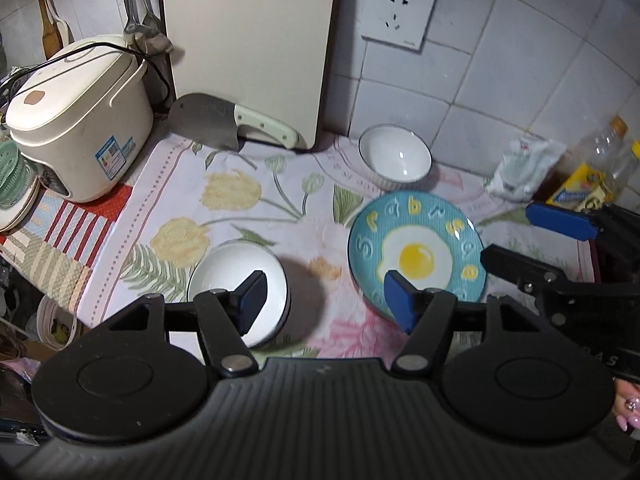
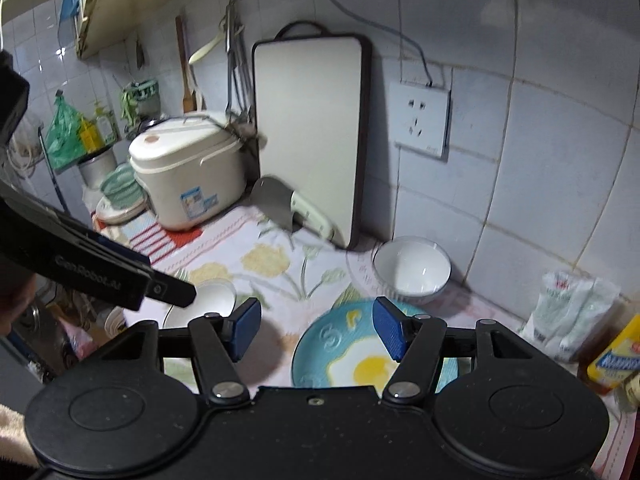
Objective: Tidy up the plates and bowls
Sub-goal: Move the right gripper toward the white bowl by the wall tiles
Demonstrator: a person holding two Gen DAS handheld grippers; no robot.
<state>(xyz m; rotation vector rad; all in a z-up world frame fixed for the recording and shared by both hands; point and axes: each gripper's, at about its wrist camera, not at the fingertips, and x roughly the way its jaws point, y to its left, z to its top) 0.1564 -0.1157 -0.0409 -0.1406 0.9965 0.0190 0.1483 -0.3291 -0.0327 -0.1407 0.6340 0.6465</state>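
Observation:
A blue plate with a fried-egg picture (image 1: 416, 248) lies on the flowered cloth; it also shows in the right wrist view (image 2: 340, 344). A white bowl (image 1: 396, 158) stands behind it by the wall, also in the right wrist view (image 2: 412, 270). A white plate (image 1: 236, 276) lies to the left, with a small white bowl on it in the right wrist view (image 2: 216, 298). My left gripper (image 1: 326, 300) is open and empty, above the cloth between the two plates. My right gripper (image 2: 316, 328) is open and empty, over the blue plate's left part; it shows at the right in the left wrist view (image 1: 508, 236).
A rice cooker (image 1: 80, 120) stands at the back left. A cleaver (image 1: 224, 122) leans on an upright cutting board (image 1: 252, 40). Bottles (image 1: 600, 168) and a white bag (image 1: 524, 168) stand at the right. A wall socket (image 1: 396, 12) is above the bowl.

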